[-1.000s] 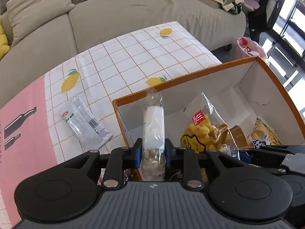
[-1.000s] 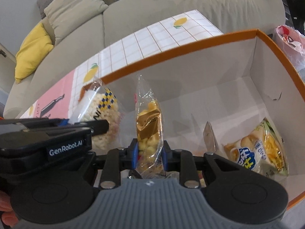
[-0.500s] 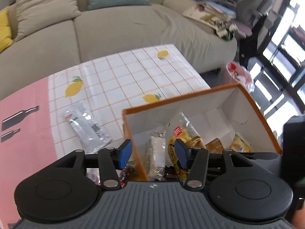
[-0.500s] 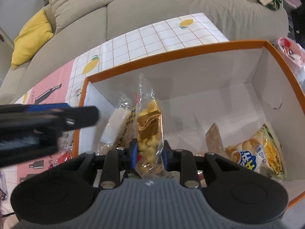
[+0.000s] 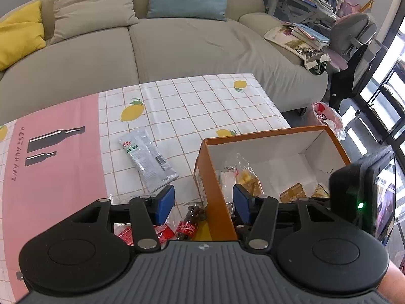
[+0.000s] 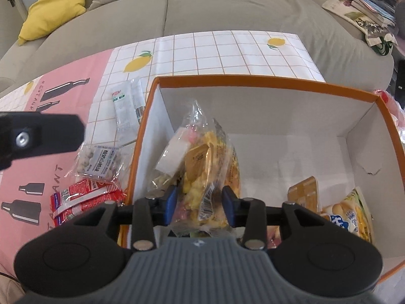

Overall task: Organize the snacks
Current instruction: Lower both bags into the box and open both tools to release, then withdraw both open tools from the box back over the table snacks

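Right wrist view: several snack bags in orange box [image 6: 265,79]; both claws [image 6: 200,200] [image 5: 203,204] spread, empty; silver packet [image 5: 146,158], red packets [image 6: 83,197] left on desk [image 5: 202,101].

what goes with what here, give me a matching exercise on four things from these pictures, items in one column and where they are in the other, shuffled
Items:
1. silver packet
2. red packets
3. orange box
4. yellow cushion

Places:
A. on the sofa
B. holding snack bags, on the table
C. on the pink part of the cloth, left of the box
D. on the white checked cloth, beyond the left gripper

Pairs: 1-D, 2-C, 3-B, 4-A
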A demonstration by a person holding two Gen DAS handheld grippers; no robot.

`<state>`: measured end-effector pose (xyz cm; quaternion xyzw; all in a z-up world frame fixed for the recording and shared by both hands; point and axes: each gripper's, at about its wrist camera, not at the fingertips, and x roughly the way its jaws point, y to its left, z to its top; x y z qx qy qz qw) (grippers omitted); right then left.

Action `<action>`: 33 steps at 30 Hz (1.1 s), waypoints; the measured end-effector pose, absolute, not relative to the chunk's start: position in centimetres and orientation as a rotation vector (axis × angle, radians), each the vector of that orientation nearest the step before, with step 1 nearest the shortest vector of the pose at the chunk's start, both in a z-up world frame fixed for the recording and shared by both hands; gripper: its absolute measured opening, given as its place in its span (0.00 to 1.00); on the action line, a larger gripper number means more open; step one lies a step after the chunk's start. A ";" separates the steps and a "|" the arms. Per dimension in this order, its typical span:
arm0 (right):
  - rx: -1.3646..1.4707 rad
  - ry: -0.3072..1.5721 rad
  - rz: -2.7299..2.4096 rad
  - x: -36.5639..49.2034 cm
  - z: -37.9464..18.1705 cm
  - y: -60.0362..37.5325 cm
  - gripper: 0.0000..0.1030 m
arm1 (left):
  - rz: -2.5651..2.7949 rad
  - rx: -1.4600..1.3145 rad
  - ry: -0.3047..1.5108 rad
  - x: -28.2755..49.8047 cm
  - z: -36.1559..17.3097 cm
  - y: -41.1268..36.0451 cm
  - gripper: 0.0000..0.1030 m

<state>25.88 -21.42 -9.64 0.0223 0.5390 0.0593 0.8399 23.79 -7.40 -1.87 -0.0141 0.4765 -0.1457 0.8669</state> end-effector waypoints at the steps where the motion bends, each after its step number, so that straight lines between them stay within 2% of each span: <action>1: 0.053 1.139 0.121 25.8 -9.4 -21.5 0.40 | -0.305 -0.033 0.992 23.5 -1.6 -7.2 0.61; 6: 0.046 1.088 0.096 24.3 -6.7 -21.5 0.53 | -0.306 -0.045 0.961 22.0 -0.2 -6.0 0.61; 19: 0.087 0.779 0.015 15.6 0.6 -19.9 0.56 | -0.247 -0.015 0.776 14.5 2.7 -2.2 0.61; 25: 0.117 0.724 0.037 11.6 0.8 -18.1 0.56 | -0.238 -0.018 0.760 11.9 2.2 0.0 0.63; 33: 0.137 0.749 0.095 9.1 -0.7 -15.2 0.56 | -0.187 -0.058 0.861 10.4 -1.3 3.2 0.64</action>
